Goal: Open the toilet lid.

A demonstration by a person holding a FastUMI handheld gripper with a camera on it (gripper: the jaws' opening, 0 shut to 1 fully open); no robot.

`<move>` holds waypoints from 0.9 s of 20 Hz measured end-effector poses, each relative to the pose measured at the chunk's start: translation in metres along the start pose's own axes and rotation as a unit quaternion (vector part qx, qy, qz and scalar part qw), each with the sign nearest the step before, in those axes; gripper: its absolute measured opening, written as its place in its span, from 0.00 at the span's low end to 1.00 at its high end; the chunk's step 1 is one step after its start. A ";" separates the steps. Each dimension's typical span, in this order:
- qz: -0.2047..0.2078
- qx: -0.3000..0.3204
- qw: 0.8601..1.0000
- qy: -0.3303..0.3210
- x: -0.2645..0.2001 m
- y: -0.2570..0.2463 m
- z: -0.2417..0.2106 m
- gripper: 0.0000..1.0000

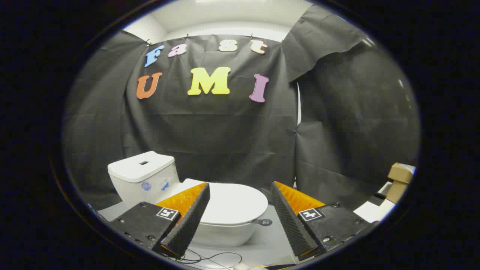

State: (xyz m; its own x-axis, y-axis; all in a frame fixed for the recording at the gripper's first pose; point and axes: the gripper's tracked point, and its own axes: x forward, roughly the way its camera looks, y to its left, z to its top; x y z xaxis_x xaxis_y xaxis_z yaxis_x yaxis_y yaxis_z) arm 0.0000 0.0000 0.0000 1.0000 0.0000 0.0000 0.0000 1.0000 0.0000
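While the smooth white plastic toilet lid [232, 204] lies closed just ahead of the jaws, I hold the gripper [240, 193] spread wide, grasping nothing. I judge the lifting is all left to do.

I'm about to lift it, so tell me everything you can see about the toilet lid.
The toilet lid is white, smooth and glossy, plastic by its look, with a rounded oval outline. It lies closed and flat on the bowl, hinged end toward the tank. A small dark tab sticks out from under its front rim. The gripper is open, its fingers framing the lid without touching it; one finger hides part of the lid's side.
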 end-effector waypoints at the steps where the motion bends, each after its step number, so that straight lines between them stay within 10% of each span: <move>1: 0.000 0.002 1.000 0.002 0.000 0.000 -0.001 1.00; 18: 0.000 0.000 1.000 0.005 0.000 0.001 -0.003 1.00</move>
State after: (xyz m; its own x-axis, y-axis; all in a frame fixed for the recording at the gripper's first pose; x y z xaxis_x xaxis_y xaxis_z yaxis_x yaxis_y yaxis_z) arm 0.0003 0.0010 -0.0032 1.0000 -0.0008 -0.0092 0.0008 1.0000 -0.0010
